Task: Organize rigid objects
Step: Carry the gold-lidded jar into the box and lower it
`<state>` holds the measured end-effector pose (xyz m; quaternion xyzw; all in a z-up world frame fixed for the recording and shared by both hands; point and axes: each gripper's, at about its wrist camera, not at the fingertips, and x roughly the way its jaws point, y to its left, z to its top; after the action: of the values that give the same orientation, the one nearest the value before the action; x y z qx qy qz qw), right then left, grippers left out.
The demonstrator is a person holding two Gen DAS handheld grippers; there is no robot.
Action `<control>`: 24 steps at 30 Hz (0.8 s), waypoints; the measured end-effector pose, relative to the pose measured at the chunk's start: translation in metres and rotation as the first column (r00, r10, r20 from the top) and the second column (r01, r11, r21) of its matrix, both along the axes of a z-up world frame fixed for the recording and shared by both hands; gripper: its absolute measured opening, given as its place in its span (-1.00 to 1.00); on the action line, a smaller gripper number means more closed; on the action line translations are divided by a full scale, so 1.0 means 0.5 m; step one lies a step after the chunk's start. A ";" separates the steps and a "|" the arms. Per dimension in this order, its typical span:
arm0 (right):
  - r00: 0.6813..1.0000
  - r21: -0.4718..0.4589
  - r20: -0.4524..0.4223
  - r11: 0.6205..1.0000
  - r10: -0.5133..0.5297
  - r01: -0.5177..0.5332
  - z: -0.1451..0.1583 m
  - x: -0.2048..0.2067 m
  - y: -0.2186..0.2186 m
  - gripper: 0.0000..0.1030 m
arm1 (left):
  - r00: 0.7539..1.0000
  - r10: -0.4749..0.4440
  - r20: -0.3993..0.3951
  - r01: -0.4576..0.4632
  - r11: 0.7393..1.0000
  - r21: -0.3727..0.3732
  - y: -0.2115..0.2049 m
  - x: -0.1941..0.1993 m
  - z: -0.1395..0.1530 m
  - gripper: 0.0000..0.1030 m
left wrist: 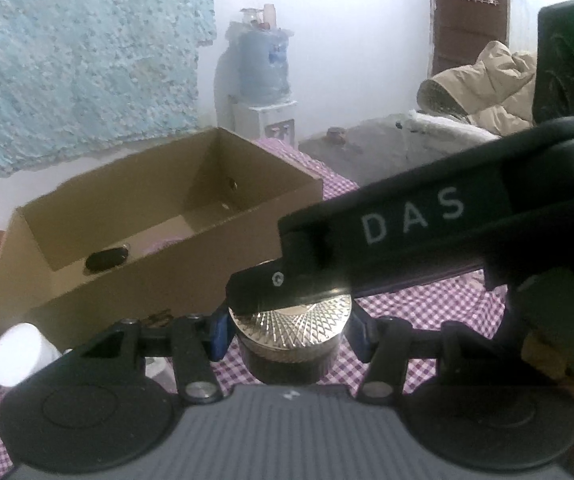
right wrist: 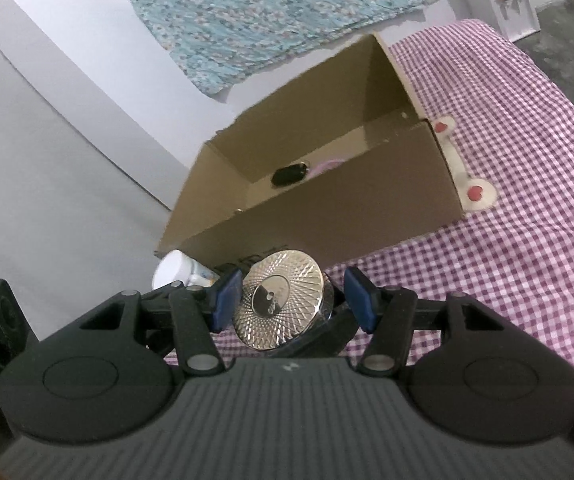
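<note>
A dark jar with a shiny patterned silver lid (left wrist: 291, 324) sits between the blue pads of my left gripper (left wrist: 289, 330), which is shut on it above the purple checked cloth. My right gripper (right wrist: 293, 300) hangs over the lid (right wrist: 279, 298) with its pads wide apart, open; its black body (left wrist: 407, 220) crosses the left wrist view, resting near the lid's far edge. An open cardboard box (left wrist: 147, 232) lies just behind the jar; it also shows in the right wrist view (right wrist: 327, 184), holding a dark oval object (right wrist: 289, 174).
A white bottle (left wrist: 19, 354) lies left of the jar, against the box; it shows in the right wrist view too (right wrist: 179, 270). A cream strip with red hearts (right wrist: 463, 160) lies right of the box. A water dispenser (left wrist: 265, 80) and a beige jacket (left wrist: 487, 80) stand beyond.
</note>
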<state>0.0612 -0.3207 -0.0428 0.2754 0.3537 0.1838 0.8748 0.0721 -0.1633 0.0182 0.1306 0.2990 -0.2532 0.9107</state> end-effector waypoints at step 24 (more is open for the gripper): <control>0.986 -0.034 0.037 0.986 0.164 -0.163 0.202 0.220 0.022 0.07 | 0.986 0.153 -0.064 -0.156 0.986 -0.055 0.022 0.220 0.175 0.11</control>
<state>0.1712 -0.3098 0.0584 0.2283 0.3604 0.2550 0.8678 0.1822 -0.1522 0.1055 0.0720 0.3275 -0.1945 0.9218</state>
